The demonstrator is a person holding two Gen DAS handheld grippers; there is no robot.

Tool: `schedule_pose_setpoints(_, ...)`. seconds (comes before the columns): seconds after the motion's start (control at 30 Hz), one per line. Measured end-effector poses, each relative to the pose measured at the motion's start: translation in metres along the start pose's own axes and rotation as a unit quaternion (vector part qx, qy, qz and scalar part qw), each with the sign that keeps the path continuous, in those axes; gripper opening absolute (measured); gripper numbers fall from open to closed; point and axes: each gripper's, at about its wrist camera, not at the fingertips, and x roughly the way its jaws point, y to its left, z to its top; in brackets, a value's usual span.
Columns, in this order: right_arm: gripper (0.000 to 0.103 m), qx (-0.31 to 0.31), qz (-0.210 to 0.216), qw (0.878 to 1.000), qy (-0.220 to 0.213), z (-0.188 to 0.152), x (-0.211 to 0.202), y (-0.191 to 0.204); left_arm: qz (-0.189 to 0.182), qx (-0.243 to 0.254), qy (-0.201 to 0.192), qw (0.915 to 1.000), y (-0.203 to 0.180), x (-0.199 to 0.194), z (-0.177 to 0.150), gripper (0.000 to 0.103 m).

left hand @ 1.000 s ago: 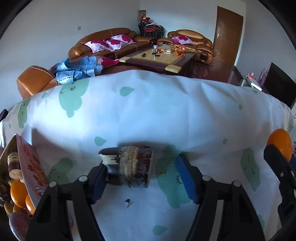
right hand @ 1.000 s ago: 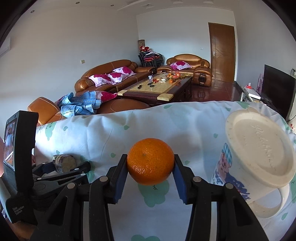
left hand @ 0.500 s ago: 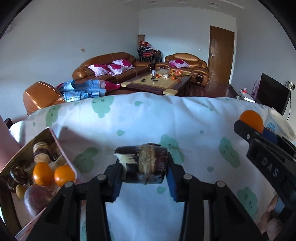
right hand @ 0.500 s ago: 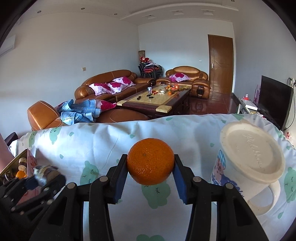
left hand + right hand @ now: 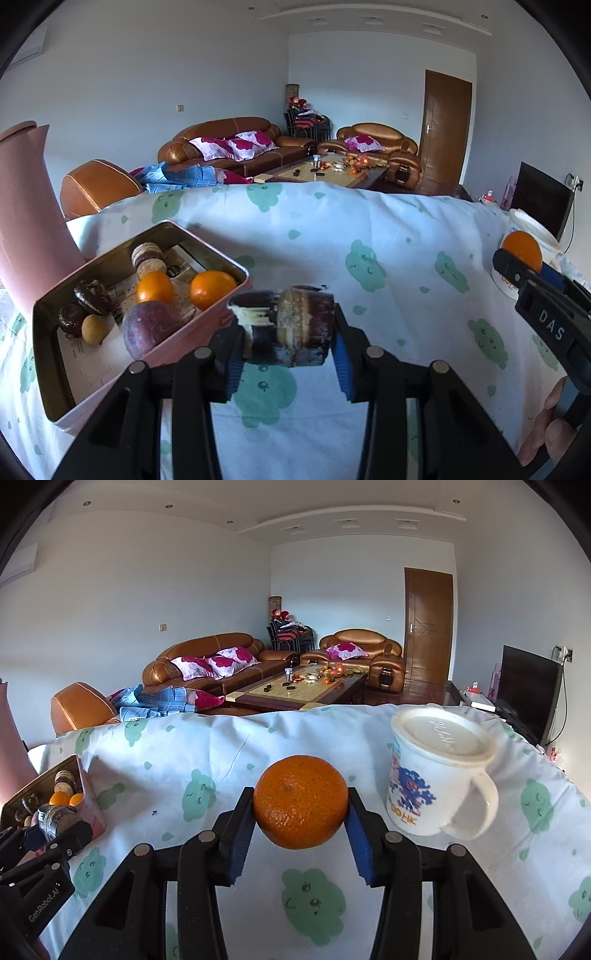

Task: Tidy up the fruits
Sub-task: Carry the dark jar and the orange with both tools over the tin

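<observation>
Cane piece (image 5: 284, 328): a short dark stub, probably sugarcane, pinched crosswise between the pads of the left claw (image 5: 286, 354) and held clear of the tabletop (image 5: 406, 229); gripping it by its cut ends seems meant to stop it rolling out.
Tin (image 5: 155, 354): open pink box just left of the left claw, its near corner almost under the cane piece; I judge this the collecting spot, so the load is carried on that side.
Tin contents: two oranges (image 5: 212, 284), a purple fruit (image 5: 149, 328), a small yellow one and some dark round pieces lie packed toward the left claw's side.
Orange (image 5: 301, 801): pinched at its widest part by the right claw (image 5: 299, 834), lifted off the cloth, far to the right of the tin.
Mug (image 5: 436, 771): lidded, standing just right of the right claw, apart from the orange.
Pink jug (image 5: 26, 221): upright beyond the tin, left of the left claw.
Judgement: both claws are loaded; the left one looks placed to drop first, while the right waits well clear so the two do not collide over the tin.
</observation>
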Motion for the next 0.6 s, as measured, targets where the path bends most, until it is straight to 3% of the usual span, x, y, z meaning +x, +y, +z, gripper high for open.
schedule_pose_setpoints(0.6,0.049,0.012,0.032,0.999,0.008,-0.026,-0.044,0.031,0.016,0.012,-0.023,0.9995,0.031,-0.040,-0.022,0.042)
